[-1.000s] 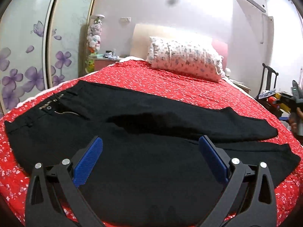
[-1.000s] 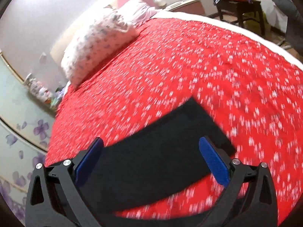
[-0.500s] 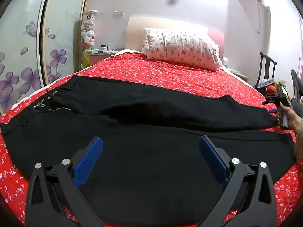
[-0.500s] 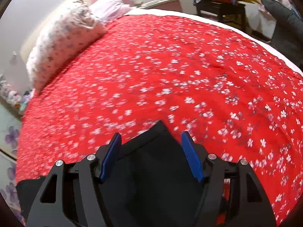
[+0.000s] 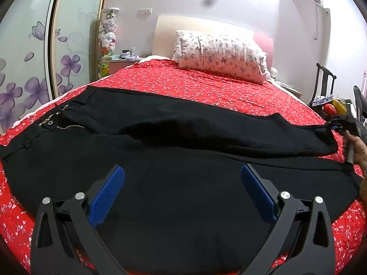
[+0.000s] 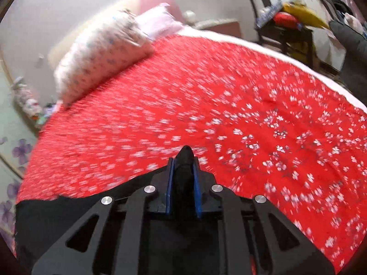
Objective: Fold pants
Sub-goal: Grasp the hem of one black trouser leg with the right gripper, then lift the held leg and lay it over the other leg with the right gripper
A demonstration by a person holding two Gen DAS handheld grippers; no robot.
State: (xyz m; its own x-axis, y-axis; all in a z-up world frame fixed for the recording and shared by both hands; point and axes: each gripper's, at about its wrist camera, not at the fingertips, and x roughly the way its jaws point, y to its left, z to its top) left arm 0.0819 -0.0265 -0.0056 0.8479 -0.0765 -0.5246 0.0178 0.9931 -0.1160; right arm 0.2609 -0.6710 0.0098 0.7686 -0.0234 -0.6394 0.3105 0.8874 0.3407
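Observation:
Black pants lie spread across the red flowered bedspread, waistband at the left, both legs running to the right. My left gripper is open and empty, hovering over the near leg. My right gripper is shut on the hem of the far leg; a black fold of cloth sticks out between its blue pads. In the left wrist view the right gripper shows at the far right, holding that hem slightly raised.
A flowered pillow lies at the headboard. A wardrobe with purple flowers stands at the left. A nightstand is beside the bed. A dark chair with clutter stands at the bed's right side.
My right gripper closed on the far leg's hem, which was between open jaws before. The left gripper stayed open and came slightly lower and closer over the pants.

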